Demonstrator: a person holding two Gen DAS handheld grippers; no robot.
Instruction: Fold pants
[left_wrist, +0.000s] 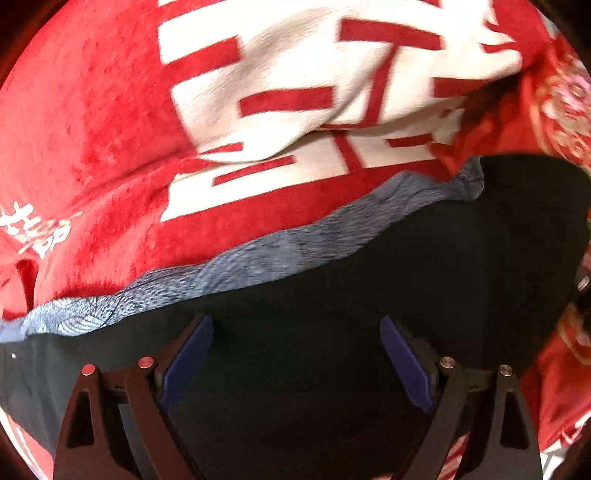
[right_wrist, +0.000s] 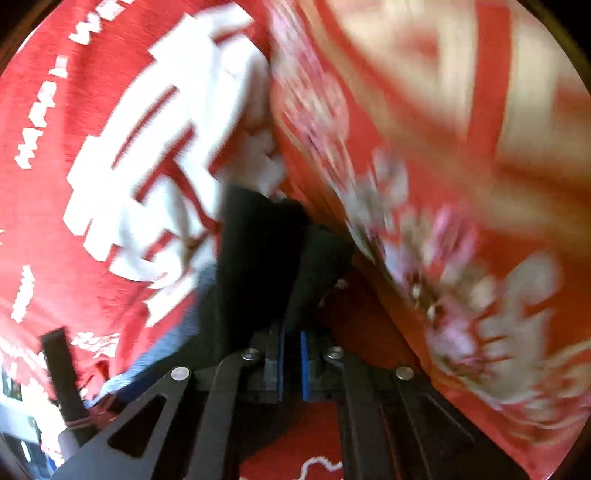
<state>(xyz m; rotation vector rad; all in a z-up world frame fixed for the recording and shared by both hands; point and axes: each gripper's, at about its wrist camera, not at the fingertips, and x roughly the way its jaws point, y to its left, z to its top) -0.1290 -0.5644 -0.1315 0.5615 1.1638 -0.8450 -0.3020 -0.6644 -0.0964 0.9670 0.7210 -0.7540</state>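
The pants (left_wrist: 369, 280) are black with a grey-blue fleecy lining showing along one edge (left_wrist: 258, 254). They lie on a red blanket (left_wrist: 92, 129). My left gripper (left_wrist: 297, 332) is open, its blue pads (left_wrist: 192, 354) spread wide just above the black cloth, holding nothing. In the right wrist view the pants (right_wrist: 258, 251) rise as a bunched dark fold. My right gripper (right_wrist: 291, 354) is shut on that fold, blue pads (right_wrist: 305, 365) pressed close with cloth between. The view is blurred.
The red blanket carries large white characters (left_wrist: 295, 92) and is rumpled into folds. A red flowered cloth (right_wrist: 461, 277) lies to the right. A dark upright post (right_wrist: 62, 376) and pale floor show at the lower left of the right wrist view.
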